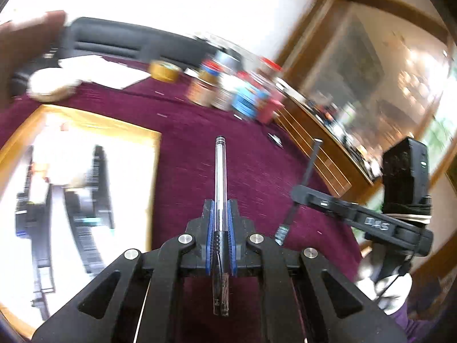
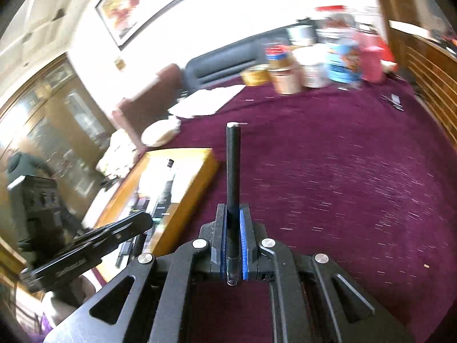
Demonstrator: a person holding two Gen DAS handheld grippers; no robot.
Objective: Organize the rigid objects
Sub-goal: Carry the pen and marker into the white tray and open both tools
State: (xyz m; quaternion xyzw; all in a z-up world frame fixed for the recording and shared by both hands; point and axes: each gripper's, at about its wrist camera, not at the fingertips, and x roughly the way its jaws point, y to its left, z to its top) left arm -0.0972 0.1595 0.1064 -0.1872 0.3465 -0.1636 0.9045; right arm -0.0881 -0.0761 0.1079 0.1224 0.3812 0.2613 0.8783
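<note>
The maroon-clothed tabletop (image 2: 328, 171) carries a wooden tray (image 2: 200, 171) left of the tool, with blurred jars (image 2: 314, 63) and papers (image 2: 205, 100) beyond.

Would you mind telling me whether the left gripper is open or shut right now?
Shut. The left gripper has its blue pads pressed against both sides of a clear pen, which points forward over the maroon tablecloth.

Daylight floods both views; the wall (image 1: 160, 0) far beyond the jaws is blown out white. Motion blur smears the jars (image 2: 322, 57) ahead, and glare washes the tray (image 1: 85, 177) left of the jaws. Fisheye bending curves the edges, corners black.
</note>
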